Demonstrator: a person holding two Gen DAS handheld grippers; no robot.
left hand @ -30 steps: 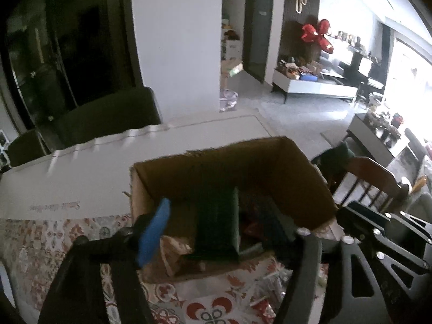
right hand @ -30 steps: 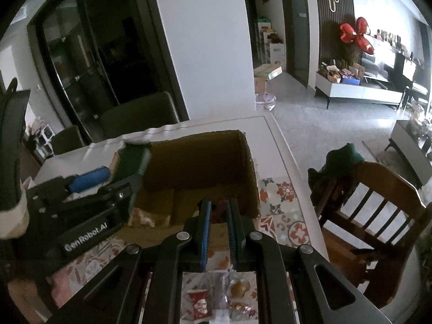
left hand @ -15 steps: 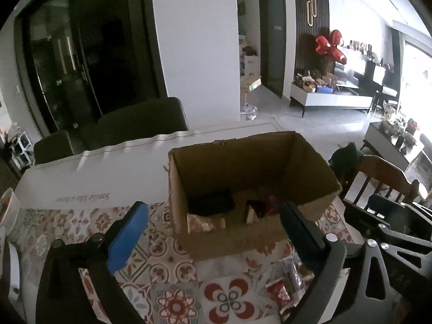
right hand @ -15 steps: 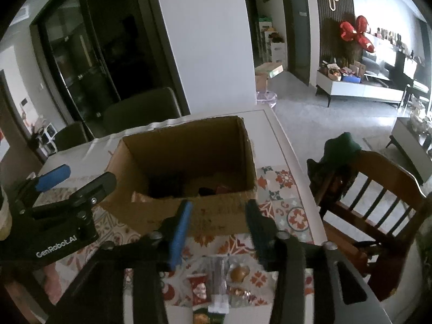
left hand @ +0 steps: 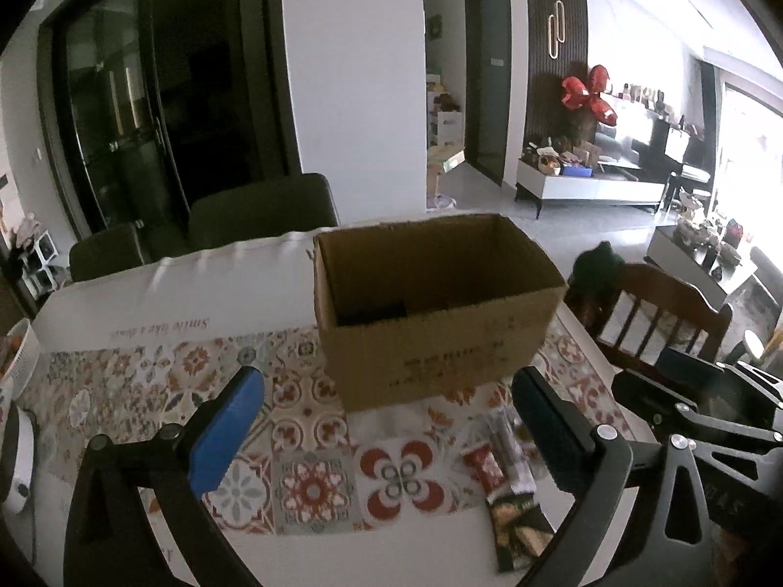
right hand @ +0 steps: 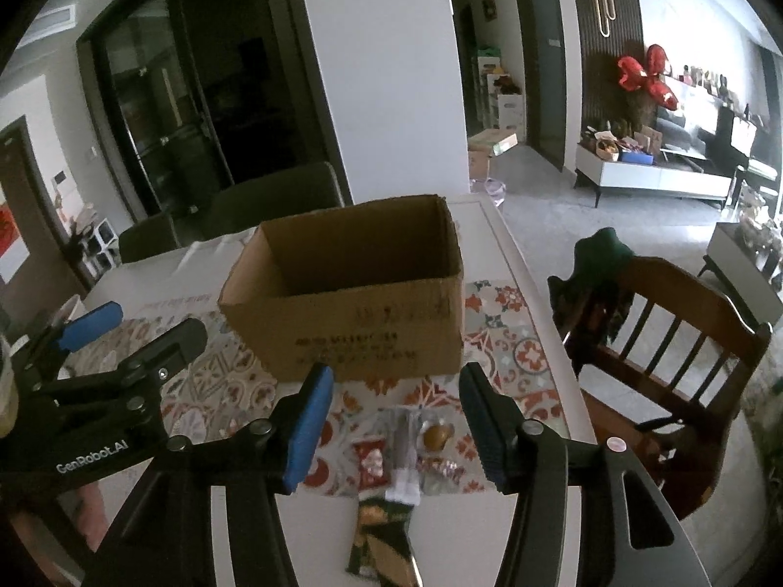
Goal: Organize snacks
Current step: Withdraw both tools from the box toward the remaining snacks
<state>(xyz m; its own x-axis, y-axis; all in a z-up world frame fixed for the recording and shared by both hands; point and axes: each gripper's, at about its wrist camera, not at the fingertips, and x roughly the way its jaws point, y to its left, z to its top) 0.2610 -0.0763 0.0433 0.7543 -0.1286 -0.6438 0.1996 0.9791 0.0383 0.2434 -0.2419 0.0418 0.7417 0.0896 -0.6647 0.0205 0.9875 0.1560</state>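
Note:
An open cardboard box (left hand: 435, 323) stands on the patterned tablecloth; it also shows in the right wrist view (right hand: 352, 313). A dark packet (left hand: 372, 310) lies inside it. Loose snacks lie in front of the box: a red packet (right hand: 372, 460), a clear wrapped stick (right hand: 403, 450), a round brown sweet (right hand: 437, 435) and a green-black packet (right hand: 379, 543). The same pile shows in the left wrist view (left hand: 509, 469). My left gripper (left hand: 386, 435) is open and empty, left of the pile. My right gripper (right hand: 391, 435) is open and empty above the pile.
A wooden chair (right hand: 660, 342) with a dark green cloth stands at the table's right edge. Dark chairs (left hand: 259, 210) stand behind the table. A white container (left hand: 19, 357) sits at the far left. The table edge (right hand: 538, 293) runs close to the box's right side.
Both grippers have pulled back out of the box towards me and opened. The dark packet now lies in the box. The snack pile has come into view between the right fingers.

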